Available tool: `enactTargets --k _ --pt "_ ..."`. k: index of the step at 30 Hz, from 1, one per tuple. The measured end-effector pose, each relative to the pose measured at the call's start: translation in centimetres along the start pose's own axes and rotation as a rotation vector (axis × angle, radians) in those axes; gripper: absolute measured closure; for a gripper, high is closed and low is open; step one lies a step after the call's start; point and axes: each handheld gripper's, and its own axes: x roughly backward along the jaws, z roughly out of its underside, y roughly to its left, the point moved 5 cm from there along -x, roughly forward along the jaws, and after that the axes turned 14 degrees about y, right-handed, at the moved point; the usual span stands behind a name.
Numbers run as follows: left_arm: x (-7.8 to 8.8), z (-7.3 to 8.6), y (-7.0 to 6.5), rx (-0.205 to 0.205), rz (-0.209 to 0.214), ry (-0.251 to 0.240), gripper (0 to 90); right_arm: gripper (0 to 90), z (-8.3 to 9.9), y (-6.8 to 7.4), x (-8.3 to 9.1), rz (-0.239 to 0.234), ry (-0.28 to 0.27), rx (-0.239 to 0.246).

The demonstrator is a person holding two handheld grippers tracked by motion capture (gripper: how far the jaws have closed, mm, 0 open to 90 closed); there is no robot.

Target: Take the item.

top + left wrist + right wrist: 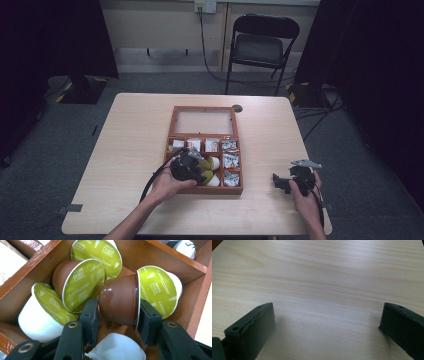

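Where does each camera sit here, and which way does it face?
High view: above the person's side, facing forward and down on the table; forearms and both tools show.
Left gripper view: on the left tool, looking into the wooden box, jaws around a brown capsule.
Right gripper view: on the right tool, facing bare tabletop.
Shared: high and left views show the box.

Print on the small packets is too small to read.

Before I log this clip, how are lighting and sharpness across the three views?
High view: dim, dark edges, box contents small. Left gripper view: bright, capsule lettering sharp, foil lids glossy. Right gripper view: soft sheen on the table, jaws slightly blurred.
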Motion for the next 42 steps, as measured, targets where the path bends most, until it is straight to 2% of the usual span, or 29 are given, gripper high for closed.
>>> enactTargets --k 12,17,21,42 --pt "0.6 0.0 0.2 -0.001 0.015 -0.046 55.7 0.0 0.0 0.0 0.0 0.0 0.0 0.0" --pt "1.5 0.0 0.3 0.003 0.017 -0.087 55.8 0.0 0.0 0.0 0.0 0.0 0.0 0.0" --pt "2.0 -0.1 0.2 -0.012 0.027 -0.112 55.8 0.0 0.0 0.0 0.0 0.0 0.0 0.0" --pt "4.0 0.1 0.4 -0.012 -0.008 -0.185 55.8 0.0 0.0 0.0 0.0 0.0 0.0 0.0"
